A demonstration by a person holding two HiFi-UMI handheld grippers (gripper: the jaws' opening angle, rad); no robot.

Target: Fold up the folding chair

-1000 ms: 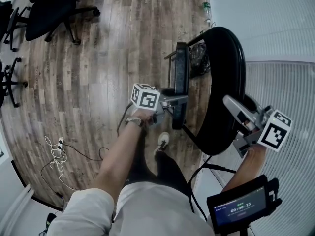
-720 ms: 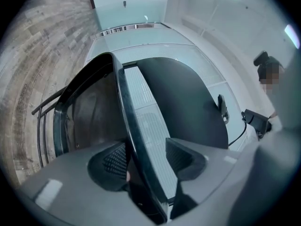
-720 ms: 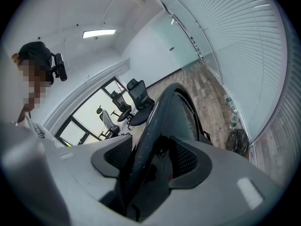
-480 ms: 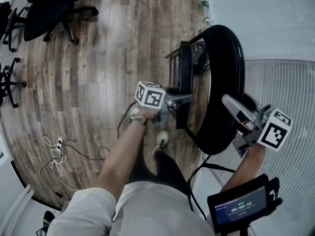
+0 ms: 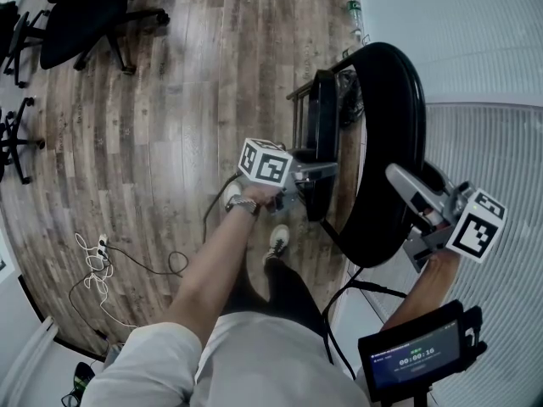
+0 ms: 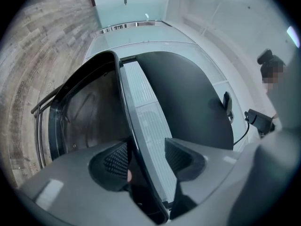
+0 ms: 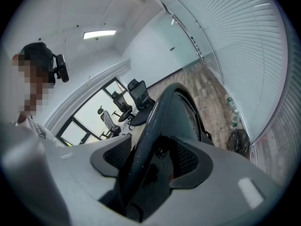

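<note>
The black folding chair (image 5: 386,142) stands by the white wall, its round back upright. Its seat (image 5: 324,138) is tipped up on edge near the back. My left gripper (image 5: 321,176) is shut on the seat's front edge. In the left gripper view the seat (image 6: 141,112) runs between the pads of the left gripper (image 6: 146,157). My right gripper (image 5: 399,181) is at the back's rim. In the right gripper view that rim (image 7: 155,117) fills the gap in the right gripper (image 7: 153,157). These jaws have just been opening a little, and the pads still touch the rim.
Office chairs (image 5: 81,15) stand at the far left on the wood floor. Loose cables (image 5: 97,265) lie near my left side. A bottle (image 5: 356,15) and a dark bag (image 5: 348,100) sit by the wall. White blinds (image 5: 492,142) close off the right. My shoe (image 5: 280,242) is under the chair.
The seat has swung closer to the chair's back, and my left gripper has moved right with it. The right gripper has stayed at the rim.
</note>
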